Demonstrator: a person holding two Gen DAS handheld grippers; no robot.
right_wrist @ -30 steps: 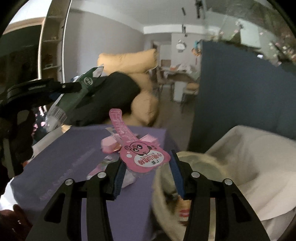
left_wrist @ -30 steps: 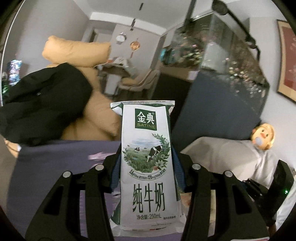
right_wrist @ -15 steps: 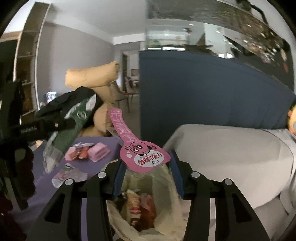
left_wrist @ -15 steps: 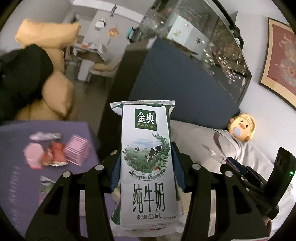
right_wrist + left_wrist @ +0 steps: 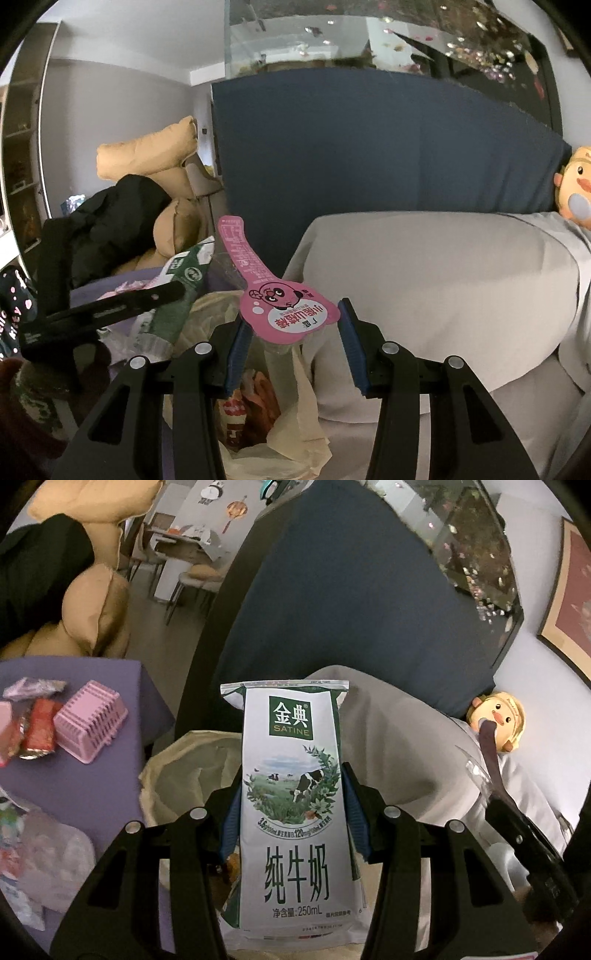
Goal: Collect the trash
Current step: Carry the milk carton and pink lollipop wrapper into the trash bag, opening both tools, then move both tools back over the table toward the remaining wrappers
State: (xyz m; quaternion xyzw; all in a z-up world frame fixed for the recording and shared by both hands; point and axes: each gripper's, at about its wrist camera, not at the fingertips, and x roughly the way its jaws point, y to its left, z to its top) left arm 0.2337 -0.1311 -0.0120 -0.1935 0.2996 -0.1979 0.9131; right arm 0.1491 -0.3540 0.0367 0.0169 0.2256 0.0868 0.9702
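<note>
My left gripper point(image 5: 291, 805) is shut on a white and green milk carton point(image 5: 291, 738), held upright above the rim of an open beige trash bag point(image 5: 184, 768). The right wrist view shows that carton point(image 5: 184, 280) at the left, over the bag's left edge. My right gripper point(image 5: 291, 321) is shut on a clear plastic cup with a pink cartoon lid point(image 5: 284, 314), whose long tab sticks up and away. It hangs right over the trash bag point(image 5: 295, 406), which holds several wrappers.
A purple table point(image 5: 92, 782) left of the bag carries a pink basket point(image 5: 90, 720), red wrappers and crumpled plastic. A grey sofa cushion point(image 5: 443, 295) lies right of the bag, with a blue panel point(image 5: 369, 147) behind and a duck plush point(image 5: 495, 720) further right.
Both grippers have swung right from over the purple table to above the trash bag and have sunk a little. Each grip is unchanged.
</note>
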